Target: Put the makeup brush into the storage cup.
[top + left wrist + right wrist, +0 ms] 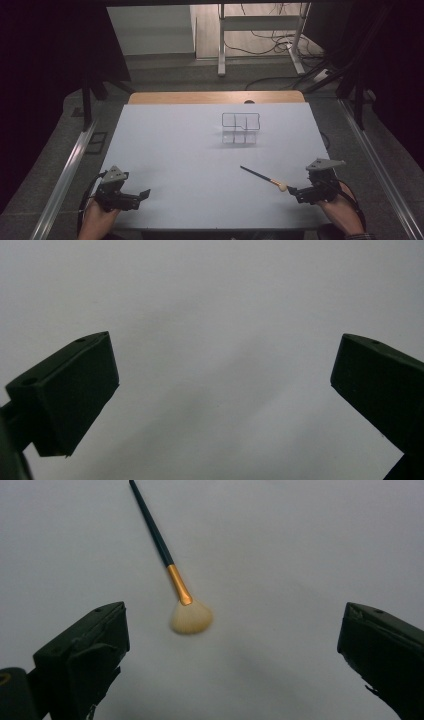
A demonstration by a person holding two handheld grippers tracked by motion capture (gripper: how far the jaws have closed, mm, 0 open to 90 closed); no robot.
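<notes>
A fan brush with a dark handle, gold ferrule and pale bristles lies flat on the white table, bristles toward the near right. In the right gripper view the brush lies just ahead of the jaws, its bristles nearer the left one. My right gripper is open, right next to the bristle end, holding nothing. A clear wire-edged organizer with several compartments stands at the far centre. My left gripper rests open at the near left corner; the left gripper faces bare table.
A wooden strip runs along the table's far edge. Beyond it are a white desk frame and cables on the floor. Metal rails flank both sides of the table.
</notes>
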